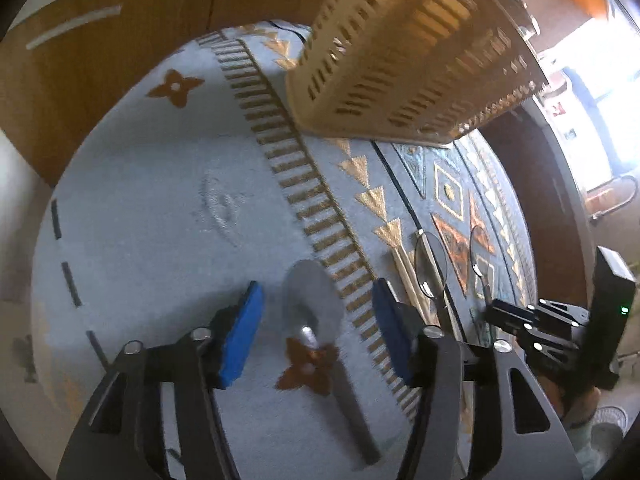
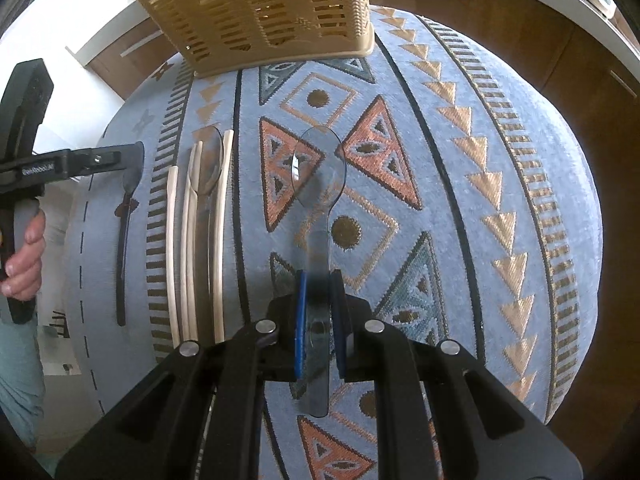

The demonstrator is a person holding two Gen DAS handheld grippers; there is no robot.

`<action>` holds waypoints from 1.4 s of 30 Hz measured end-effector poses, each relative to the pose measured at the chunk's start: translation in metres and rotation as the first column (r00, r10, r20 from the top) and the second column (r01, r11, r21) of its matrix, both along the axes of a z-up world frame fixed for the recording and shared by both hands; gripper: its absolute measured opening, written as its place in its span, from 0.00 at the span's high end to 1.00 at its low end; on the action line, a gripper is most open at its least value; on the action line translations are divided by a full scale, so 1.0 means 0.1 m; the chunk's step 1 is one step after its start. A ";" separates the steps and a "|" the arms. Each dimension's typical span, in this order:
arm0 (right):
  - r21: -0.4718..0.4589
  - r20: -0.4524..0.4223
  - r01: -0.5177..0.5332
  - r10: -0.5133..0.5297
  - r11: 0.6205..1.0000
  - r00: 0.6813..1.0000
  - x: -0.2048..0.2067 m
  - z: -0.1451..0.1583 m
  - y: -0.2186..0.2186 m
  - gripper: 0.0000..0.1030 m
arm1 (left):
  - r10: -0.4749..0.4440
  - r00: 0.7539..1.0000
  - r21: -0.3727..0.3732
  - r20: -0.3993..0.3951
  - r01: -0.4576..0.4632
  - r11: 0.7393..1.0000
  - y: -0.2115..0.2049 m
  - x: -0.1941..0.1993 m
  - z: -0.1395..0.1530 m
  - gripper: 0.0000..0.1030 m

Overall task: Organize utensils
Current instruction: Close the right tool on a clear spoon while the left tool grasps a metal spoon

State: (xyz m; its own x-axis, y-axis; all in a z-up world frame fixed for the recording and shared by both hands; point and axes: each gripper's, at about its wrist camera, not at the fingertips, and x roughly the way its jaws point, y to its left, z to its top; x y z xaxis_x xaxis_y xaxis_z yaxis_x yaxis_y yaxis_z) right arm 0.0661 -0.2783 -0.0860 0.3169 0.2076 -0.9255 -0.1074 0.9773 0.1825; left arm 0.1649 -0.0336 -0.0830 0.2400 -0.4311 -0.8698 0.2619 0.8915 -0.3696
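My left gripper [image 1: 317,294] stands open, its blue pads wide apart. A grey spoon [image 1: 314,304] lies on the patterned cloth [image 1: 160,220] under the gap, touching neither pad. My right gripper [image 2: 319,280] is shut on the handle of a clear plastic spoon [image 2: 320,168], held just above the cloth with the bowl pointing away. From the right wrist view the grey spoon [image 2: 124,232] lies at the left, below the left gripper [image 2: 134,164]. The tan slotted basket [image 2: 260,12] stands at the far end of the cloth.
Pale wooden chopsticks [image 2: 218,240] and another clear spoon [image 2: 210,168] lie in a row between the two grippers. A person's hand [image 2: 24,248] holds the left gripper's handle. Brown cabinet fronts [image 2: 580,100] ring the cloth-covered surface.
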 end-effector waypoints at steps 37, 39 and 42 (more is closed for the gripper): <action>-0.056 -0.050 0.018 -0.021 0.998 0.999 0.64 0.10 0.15 0.56 | -0.156 0.967 0.139 0.201 0.129 0.982 -0.24 -0.38 0.04 0.74; -0.057 -0.051 0.029 -0.032 0.998 0.998 0.64 0.07 0.19 0.56 | -0.149 0.966 0.128 0.210 0.124 0.984 -0.23 -0.36 0.07 0.74; -0.067 -0.041 0.046 -0.048 0.997 0.998 0.67 0.08 0.22 0.69 | -0.132 0.963 0.109 0.237 0.108 0.988 -0.22 -0.36 0.15 0.74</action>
